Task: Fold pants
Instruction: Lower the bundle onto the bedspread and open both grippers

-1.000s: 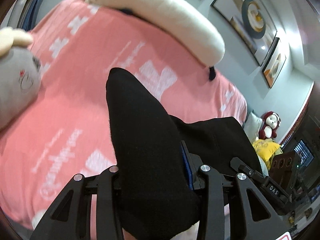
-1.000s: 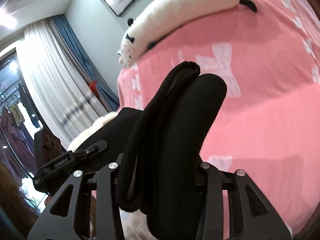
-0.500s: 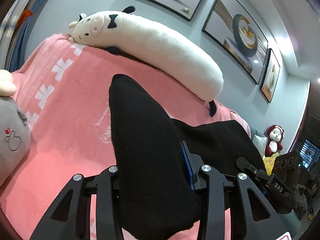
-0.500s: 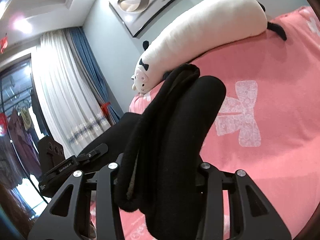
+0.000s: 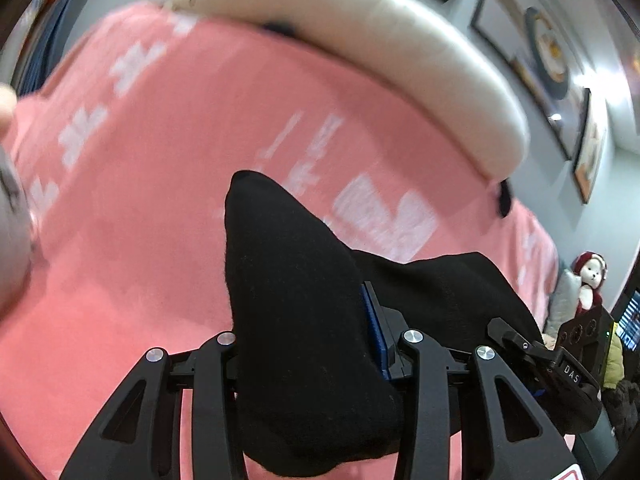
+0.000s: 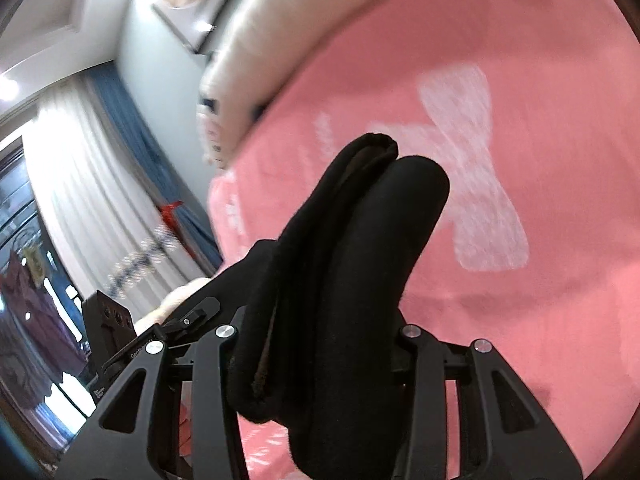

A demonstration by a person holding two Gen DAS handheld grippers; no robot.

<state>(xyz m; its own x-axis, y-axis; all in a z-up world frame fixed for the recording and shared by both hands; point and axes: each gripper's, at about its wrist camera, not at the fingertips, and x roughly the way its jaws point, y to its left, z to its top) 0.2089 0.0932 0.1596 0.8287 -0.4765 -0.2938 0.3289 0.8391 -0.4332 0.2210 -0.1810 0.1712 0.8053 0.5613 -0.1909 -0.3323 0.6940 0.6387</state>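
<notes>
Black soft knit pants [image 5: 304, 320]: bunched thick w/ fabric, standing up between the jaws of the left gripper [image 5: 312, 360] at centre-bottom of the left wrist view. A peak of cloth pokes toward mid-frame. From there the cloth runs right as a dark band to the lower right of frame, where the other tool's black body shows, so the long axis of the held edge lies left-right across the frame, betw. the two hands.

Right wrist view: same pants [image 6: 340, 300], here a doubled roll w/ layered hem edges visible, filling the gap of the right gripper [image 6: 316, 360] at centre-bottom. Cloth trails off to lower left toward the other tool.

Jaws, both sides: pinching the fabric, held part-way apart by its bulk, not spread free.

Below & beyond: pink fleece bed cover w/ white bow prints [image 5: 160, 220] fills mid-frame in both views, and the held edge hangs over it, not laid down. Long white plush bolster w/ black trim [image 5: 400, 60] lies along the bed's far side, upper frame, well apart from the cloth.

Judgement: both hands about equally near the bed, so next is prob. lowering the edge flat, keeping it taut betw. hands. Whether the rest of the pants lies on the bed, can't tell.
</notes>
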